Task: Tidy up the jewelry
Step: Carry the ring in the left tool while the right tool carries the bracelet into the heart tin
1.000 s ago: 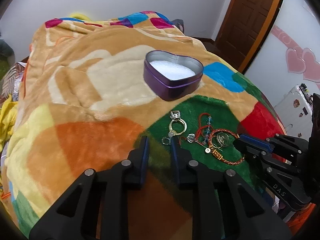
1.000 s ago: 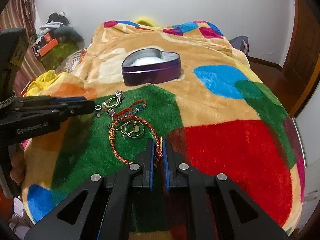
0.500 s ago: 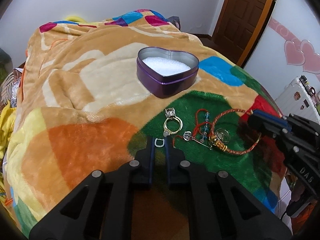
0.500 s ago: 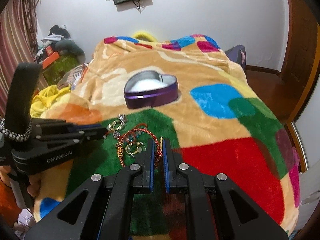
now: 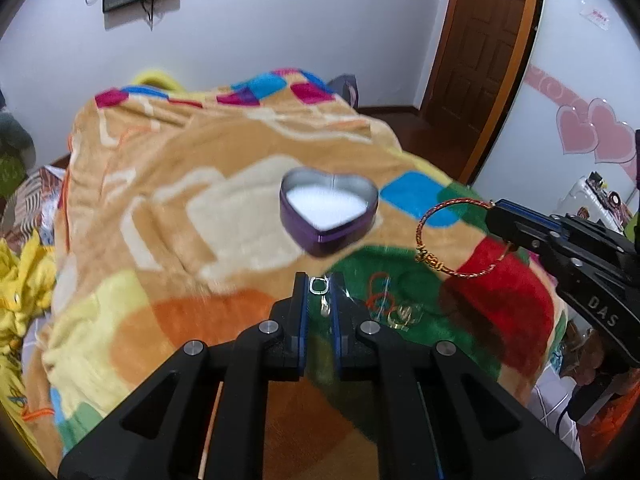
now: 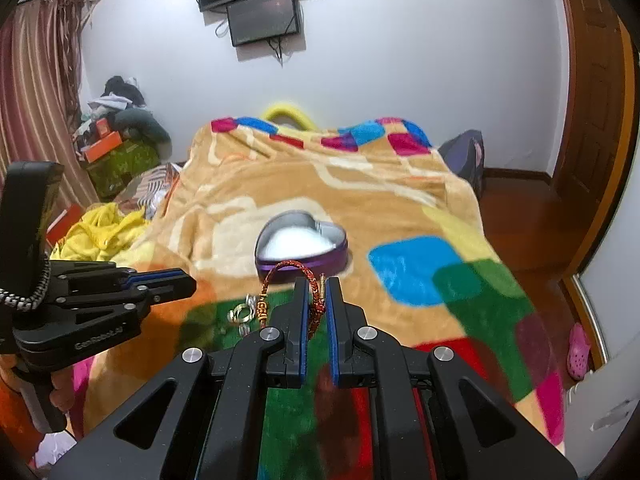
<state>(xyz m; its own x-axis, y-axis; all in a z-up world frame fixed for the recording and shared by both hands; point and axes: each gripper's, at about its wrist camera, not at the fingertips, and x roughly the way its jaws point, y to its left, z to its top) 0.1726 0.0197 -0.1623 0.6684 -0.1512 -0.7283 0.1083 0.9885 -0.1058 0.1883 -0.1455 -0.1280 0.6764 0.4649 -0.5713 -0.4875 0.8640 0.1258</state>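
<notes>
1. Left wrist view: the left gripper (image 5: pixel 319 286) is pinched onto a small silver square ring (image 5: pixel 318 285), held between its fingertips above the blanket (image 5: pixel 168 216) on the bed.
2. In the same view, the right gripper (image 5: pixel 498 220) comes in from the right, clamped on a red-and-gold braided bracelet (image 5: pixel 452 236) that hangs in the air as an open loop, clear of the blanket.
3. The purple heart-shaped tin (image 5: pixel 329 212) sits open on the blanket beyond both grippers, with a white lining inside; neither piece of jewelry is in it.
4. On the green patch below the bracelet lie a red cord with beads (image 5: pixel 378 300) and gold rings (image 5: pixel 404 314), blurred in this view.
5. Right wrist view: the right gripper (image 6: pixel 318 300) has its fingers narrowed onto the bracelet (image 6: pixel 286 270), whose loop rises just in front of the tin (image 6: pixel 302 246).
6. The left gripper (image 6: pixel 188 282) reaches in from the left side, near a gold ring (image 6: pixel 240 312) lying on the blanket (image 6: pixel 400 200).
</notes>
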